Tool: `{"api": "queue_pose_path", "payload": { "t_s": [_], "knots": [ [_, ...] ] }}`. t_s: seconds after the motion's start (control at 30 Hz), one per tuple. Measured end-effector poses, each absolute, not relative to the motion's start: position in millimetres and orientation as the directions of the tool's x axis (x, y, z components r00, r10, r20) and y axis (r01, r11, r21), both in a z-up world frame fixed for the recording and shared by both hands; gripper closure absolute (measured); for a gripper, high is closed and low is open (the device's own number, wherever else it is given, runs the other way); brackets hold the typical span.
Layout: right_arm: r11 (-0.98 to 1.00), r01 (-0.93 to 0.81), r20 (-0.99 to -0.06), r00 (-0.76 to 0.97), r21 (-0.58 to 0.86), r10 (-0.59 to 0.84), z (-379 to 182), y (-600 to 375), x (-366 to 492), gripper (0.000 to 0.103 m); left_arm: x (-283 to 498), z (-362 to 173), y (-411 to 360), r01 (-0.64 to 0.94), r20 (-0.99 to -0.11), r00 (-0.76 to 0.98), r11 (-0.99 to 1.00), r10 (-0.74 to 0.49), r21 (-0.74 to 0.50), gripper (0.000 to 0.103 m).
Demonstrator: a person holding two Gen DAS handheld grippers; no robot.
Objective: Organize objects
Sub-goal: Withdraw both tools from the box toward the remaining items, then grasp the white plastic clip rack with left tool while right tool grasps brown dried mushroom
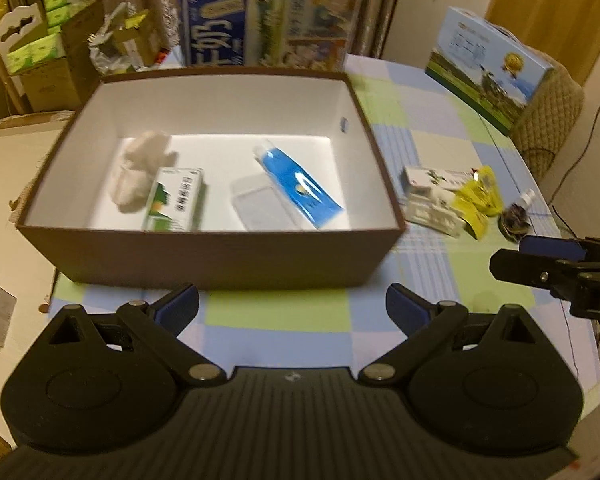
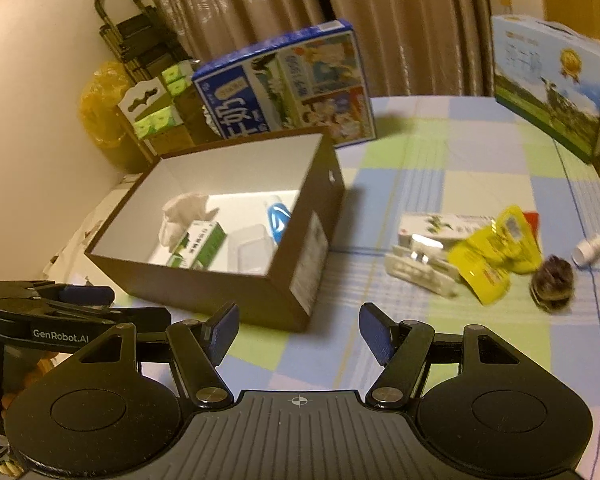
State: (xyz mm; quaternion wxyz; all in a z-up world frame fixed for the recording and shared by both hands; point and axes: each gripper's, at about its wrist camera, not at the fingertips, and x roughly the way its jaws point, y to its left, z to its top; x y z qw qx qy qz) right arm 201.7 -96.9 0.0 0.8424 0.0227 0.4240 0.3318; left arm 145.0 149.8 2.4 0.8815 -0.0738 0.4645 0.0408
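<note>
Blue-padded fingers (image 1: 179,308) of left gripper (image 1: 292,308) spread wide, holding nothing; same for right gripper (image 2: 298,330). Beyond on the checked worktop (image 1: 400,96), brown box (image 1: 219,258) holding blue tube (image 1: 297,182), green carton (image 1: 175,200), white cloth (image 1: 139,168). Right of box, loose: white packets (image 2: 420,252), yellow pouches (image 2: 496,256), small bottle (image 2: 588,250).

Left gripper (image 1: 291,310) spread wide, nothing between its blue pads. Right gripper (image 2: 297,334) likewise parted and empty, level alongside, both pointing forward, held low.
</note>
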Motion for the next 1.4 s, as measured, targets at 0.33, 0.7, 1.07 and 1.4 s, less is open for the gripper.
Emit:
{"api": "queue_pose_path", "payload": {
  "t_s": [0.33, 0.7, 1.07, 1.4],
  "knots": [
    [0.806, -0.488, -0.718, 0.423, 0.334, 0.553, -8, -146, 205, 0.039, 150, -6, 103, -0.107, -0.841, 0.54, 0.99, -0.022, -0.095, 0.004],
    [0.86, -0.393, -0.738, 0.463, 0.325, 0.491, -14, -209, 216, 0.039, 169, -20, 47, -0.052, -0.854, 0.516, 0.993, -0.064, -0.107, 0.004],
    [0.904, -0.319, -0.766, 0.492, 0.284, 0.414, -28, -258, 233, 0.039, 197, -33, 0, -0.028, -0.854, 0.513, 0.993, -0.088, -0.119, 0.005],
    [0.923, -0.292, -0.779, 0.505, 0.252, 0.372, -44, -286, 264, 0.039, 232, -49, -30, -0.064, -0.853, 0.519, 0.992, -0.061, -0.11, 0.005]
  ]
}}
